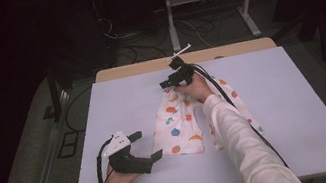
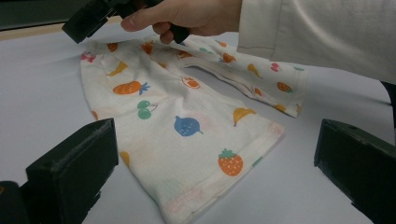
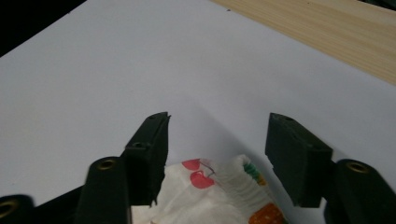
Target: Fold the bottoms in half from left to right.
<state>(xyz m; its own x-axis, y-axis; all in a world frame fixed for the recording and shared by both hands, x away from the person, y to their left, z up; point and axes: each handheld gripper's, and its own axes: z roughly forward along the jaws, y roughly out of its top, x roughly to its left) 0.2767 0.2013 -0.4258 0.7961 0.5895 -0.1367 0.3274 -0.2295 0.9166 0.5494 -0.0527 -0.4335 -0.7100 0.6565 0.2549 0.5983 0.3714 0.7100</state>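
Note:
A small pair of white trousers (image 1: 181, 126) with a coloured fruit print lies flat on the white sheet (image 1: 288, 120), waistband toward the far side. My right gripper (image 1: 166, 84) hovers at the waistband's far left corner. In the right gripper view it (image 3: 219, 123) is open, and the ribbed waistband corner (image 3: 224, 184) lies low between the jaws, not clamped. My left gripper (image 1: 148, 146) rests near the front left, just left of the leg hem. Seen from the left gripper view, it (image 2: 215, 140) is wide open and faces the trousers (image 2: 187, 126). A hand holds the right gripper (image 2: 88, 18) beyond.
A bare wooden strip of tabletop (image 1: 146, 67) runs along the far edge, also in the right gripper view (image 3: 327, 32). Broad bare sheet lies left and right of the trousers. Cables and metal table legs (image 1: 170, 14) are on the dark floor behind.

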